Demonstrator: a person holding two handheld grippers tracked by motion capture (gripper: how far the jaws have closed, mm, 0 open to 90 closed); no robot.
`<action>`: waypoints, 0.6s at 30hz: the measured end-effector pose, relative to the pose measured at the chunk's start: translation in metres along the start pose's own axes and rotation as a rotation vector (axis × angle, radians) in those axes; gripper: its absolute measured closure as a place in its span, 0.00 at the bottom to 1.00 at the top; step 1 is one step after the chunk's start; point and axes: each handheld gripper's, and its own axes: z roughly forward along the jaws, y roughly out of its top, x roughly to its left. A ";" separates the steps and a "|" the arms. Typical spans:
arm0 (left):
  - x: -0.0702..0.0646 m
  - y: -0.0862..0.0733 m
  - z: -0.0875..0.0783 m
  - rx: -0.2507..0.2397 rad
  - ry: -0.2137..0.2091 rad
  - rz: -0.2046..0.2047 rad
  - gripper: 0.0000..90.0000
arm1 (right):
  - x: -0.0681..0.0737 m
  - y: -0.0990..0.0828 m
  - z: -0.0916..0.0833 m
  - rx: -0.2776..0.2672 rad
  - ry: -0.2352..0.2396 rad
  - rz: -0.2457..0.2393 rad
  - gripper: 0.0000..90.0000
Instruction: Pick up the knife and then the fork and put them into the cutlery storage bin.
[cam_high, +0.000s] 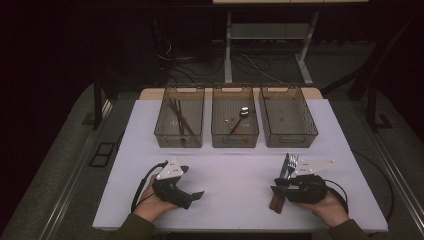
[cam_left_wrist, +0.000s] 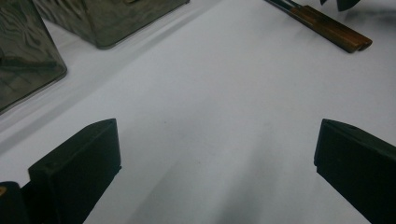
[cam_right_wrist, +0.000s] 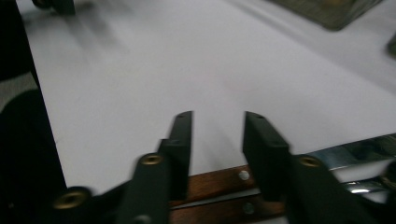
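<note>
Two pieces of cutlery with brown wooden handles (cam_high: 276, 202) lie side by side at the table's front right, their metal fork tines (cam_high: 290, 162) pointing toward the bins. My right gripper (cam_high: 275, 189) hovers over the handles and points left. In the right gripper view its jaws (cam_right_wrist: 218, 116) stand a narrow gap apart with white table between the tips, and the wooden handles (cam_right_wrist: 219, 179) run crosswise beneath their bases. My left gripper (cam_high: 192, 182) rests at the front left, pointing right. Its jaws (cam_left_wrist: 217, 126) are wide open over bare table, with the handles (cam_left_wrist: 336, 30) far ahead.
Three clear bins stand in a row at the back of the white table (cam_high: 235, 170). The left bin (cam_high: 179, 137) holds dark sticks, the middle bin (cam_high: 235, 137) holds a spoon, and the right bin (cam_high: 289, 137) looks empty. Table edges lie close behind both hands.
</note>
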 end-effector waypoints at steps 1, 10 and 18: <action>0.001 0.000 0.000 0.004 0.003 0.002 0.00 | 0.001 0.001 0.003 0.017 0.002 -0.015 0.81; 0.002 -0.001 0.001 0.010 -0.010 -0.006 0.00 | 0.013 0.000 0.022 0.140 0.051 -0.067 0.97; 0.001 0.000 0.001 0.007 -0.010 -0.003 0.00 | 0.015 -0.004 0.024 0.169 0.058 -0.075 0.99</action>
